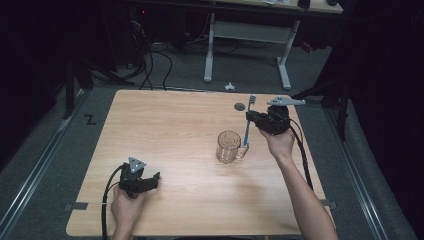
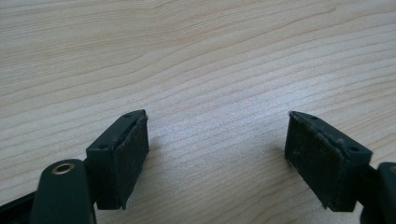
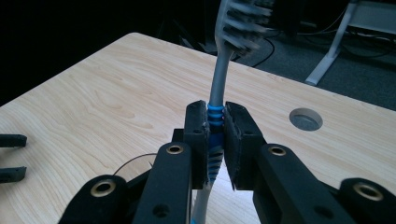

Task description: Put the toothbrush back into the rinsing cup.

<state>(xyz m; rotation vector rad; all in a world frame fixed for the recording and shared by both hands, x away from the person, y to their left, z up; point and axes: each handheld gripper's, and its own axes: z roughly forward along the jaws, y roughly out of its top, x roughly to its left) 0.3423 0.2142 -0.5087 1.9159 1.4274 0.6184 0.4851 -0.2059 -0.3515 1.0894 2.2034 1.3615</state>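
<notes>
Grey-and-blue plastic toothbrush (image 3: 215, 116) is standing upright, clamped between the right gripper's (image 1: 248, 118) fingers, clear glass mug (image 1: 229, 146) just below; left gripper's (image 2: 217, 156) fingers are gaping empty.

Table (image 1: 175, 130) evenly lit from above, surroundings dark; toothbrush (image 3: 243, 21) bristles blurred up close.

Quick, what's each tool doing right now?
Left tool: open, holding nothing, over the table.
Right tool: closed on the toothbrush.

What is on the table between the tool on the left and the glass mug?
Nothing. In the high view, only bare wood lies between the left tool and the mug. The toothbrush is in the right tool, past the mug.
</notes>
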